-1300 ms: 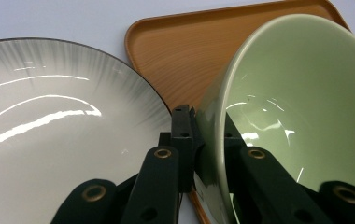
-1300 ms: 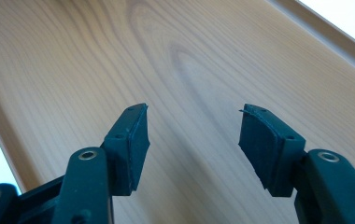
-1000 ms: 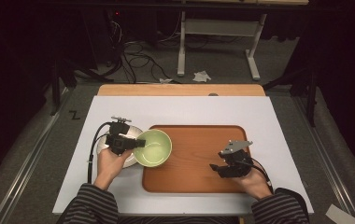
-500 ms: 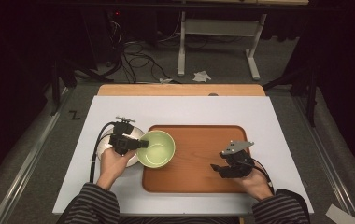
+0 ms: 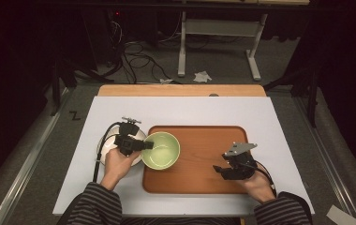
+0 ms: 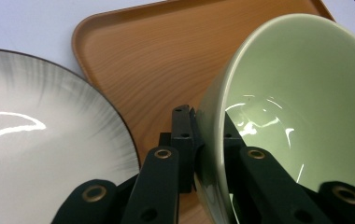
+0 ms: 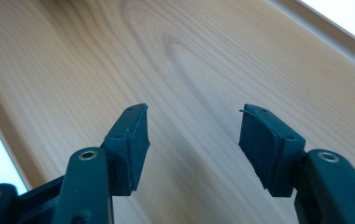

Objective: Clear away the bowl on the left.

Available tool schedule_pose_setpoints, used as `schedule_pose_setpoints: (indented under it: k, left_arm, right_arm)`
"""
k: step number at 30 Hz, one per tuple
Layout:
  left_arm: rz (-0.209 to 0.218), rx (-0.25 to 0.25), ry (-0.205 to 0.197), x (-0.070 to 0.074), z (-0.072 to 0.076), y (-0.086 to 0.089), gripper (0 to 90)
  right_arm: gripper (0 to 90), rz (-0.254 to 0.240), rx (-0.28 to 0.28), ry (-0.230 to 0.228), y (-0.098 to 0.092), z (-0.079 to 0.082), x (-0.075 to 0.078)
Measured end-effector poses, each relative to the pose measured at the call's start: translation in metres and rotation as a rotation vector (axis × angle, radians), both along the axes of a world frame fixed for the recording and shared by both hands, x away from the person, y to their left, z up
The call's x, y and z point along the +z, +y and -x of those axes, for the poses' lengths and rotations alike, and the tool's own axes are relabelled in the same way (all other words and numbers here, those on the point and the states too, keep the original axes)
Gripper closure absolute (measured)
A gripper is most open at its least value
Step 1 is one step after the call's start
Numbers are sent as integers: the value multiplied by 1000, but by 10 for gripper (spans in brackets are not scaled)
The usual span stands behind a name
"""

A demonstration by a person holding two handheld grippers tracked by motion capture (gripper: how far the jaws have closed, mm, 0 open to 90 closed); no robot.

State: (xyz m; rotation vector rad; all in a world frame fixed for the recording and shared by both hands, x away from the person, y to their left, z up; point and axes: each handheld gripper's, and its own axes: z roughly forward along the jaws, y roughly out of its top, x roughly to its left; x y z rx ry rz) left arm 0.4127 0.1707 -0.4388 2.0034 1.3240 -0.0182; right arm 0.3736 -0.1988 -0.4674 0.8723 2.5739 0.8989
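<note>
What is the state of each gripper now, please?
Left gripper: shut on the rim of the green bowl.
Right gripper: open, holding nothing, above the wooden tray.

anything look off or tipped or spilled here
Only the green bowl: the left gripper pinches its rim and it sits tilted at the left end of the wooden tray, beside the white plate. No spill or damage shows. The right gripper hangs open over bare tray wood.
</note>
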Motion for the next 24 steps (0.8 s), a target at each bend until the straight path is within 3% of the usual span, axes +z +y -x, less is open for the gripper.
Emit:
schedule_pose_setpoints:
  k: [12, 18, 24]
  left_arm:
    - [-8, -51, -14, 0, 0, -23, 828]
    - [-61, -63, -35, -3, -1, -30, 829]
    - [-52, -93, -34, -4, -1, -38, 829]
  right_arm:
    - [440, -8, -16, -10, -5, 2, 2]
    - [440, -8, -20, -13, -6, 3, 1]
    - [440, -4, -28, -13, -8, 4, 2]
